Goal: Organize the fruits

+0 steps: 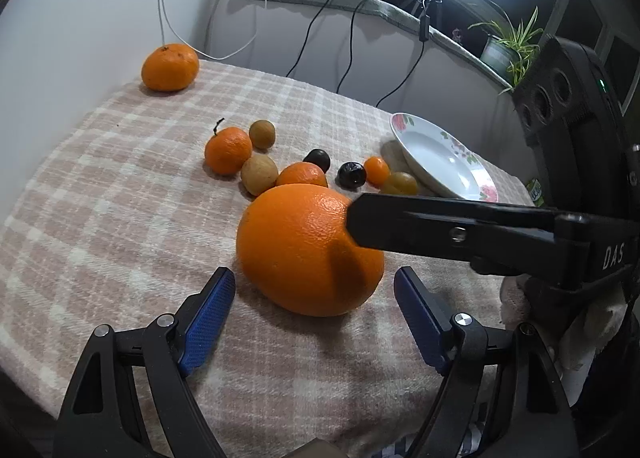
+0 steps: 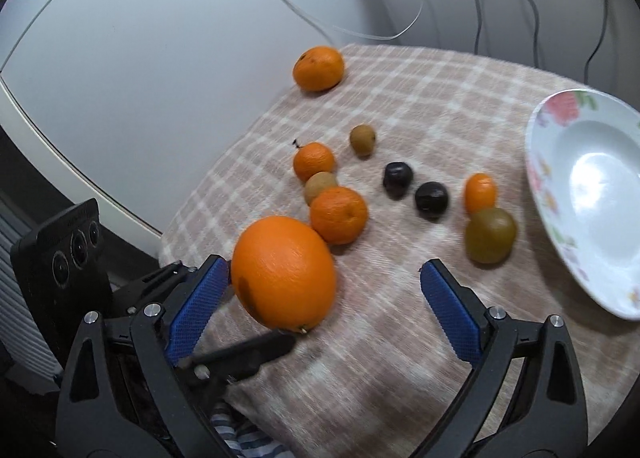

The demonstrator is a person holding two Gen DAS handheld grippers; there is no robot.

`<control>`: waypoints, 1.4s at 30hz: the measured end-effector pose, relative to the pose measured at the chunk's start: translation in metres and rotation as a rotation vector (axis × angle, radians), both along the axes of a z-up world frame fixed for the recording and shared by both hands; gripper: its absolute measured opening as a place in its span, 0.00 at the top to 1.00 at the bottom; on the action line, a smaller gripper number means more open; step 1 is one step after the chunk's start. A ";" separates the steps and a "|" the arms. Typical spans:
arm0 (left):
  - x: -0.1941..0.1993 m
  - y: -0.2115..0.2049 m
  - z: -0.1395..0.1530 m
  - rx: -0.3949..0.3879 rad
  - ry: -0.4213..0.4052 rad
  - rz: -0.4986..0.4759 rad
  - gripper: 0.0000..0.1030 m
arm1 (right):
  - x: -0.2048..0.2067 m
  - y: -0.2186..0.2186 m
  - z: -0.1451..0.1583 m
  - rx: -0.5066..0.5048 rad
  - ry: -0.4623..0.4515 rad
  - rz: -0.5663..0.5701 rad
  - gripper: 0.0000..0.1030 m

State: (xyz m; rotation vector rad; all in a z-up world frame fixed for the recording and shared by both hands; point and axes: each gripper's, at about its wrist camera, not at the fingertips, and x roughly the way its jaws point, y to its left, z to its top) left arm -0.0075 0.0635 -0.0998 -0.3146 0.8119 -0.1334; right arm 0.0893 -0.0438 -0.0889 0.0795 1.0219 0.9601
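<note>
a big orange [image 1: 308,250] lies nearest on the checked cloth [image 1: 120,186]; smaller oranges, brown and dark fruits sit scattered beyond, beside a tilted flowered plate [image 1: 440,162].

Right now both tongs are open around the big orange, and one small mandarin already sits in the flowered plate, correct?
Not quite. The flowered plate holds nothing, as the right wrist view shows; the small mandarin lies on the cloth beside it. Both tongs, left and right, are open around the big orange.

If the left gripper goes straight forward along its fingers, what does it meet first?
Most likely the big orange, which lies on the cloth just ahead of the open left gripper and between its fingers.
</note>
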 end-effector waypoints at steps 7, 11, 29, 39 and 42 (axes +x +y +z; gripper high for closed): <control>0.005 0.002 -0.005 -0.013 0.008 0.006 0.20 | 0.008 0.018 -0.011 0.002 0.067 0.059 0.11; 0.007 0.003 -0.006 -0.018 0.006 0.009 0.21 | 0.008 0.023 -0.014 0.002 0.086 0.084 0.14; 0.007 -0.003 -0.001 0.011 -0.008 0.009 0.25 | -0.003 0.027 -0.007 0.011 0.097 0.155 0.33; 0.014 -0.020 0.014 0.116 -0.070 0.049 0.30 | -0.006 0.010 0.003 0.045 0.109 0.129 0.38; 0.013 -0.019 0.013 0.123 -0.071 0.040 0.30 | -0.003 0.010 0.001 0.052 0.112 0.127 0.38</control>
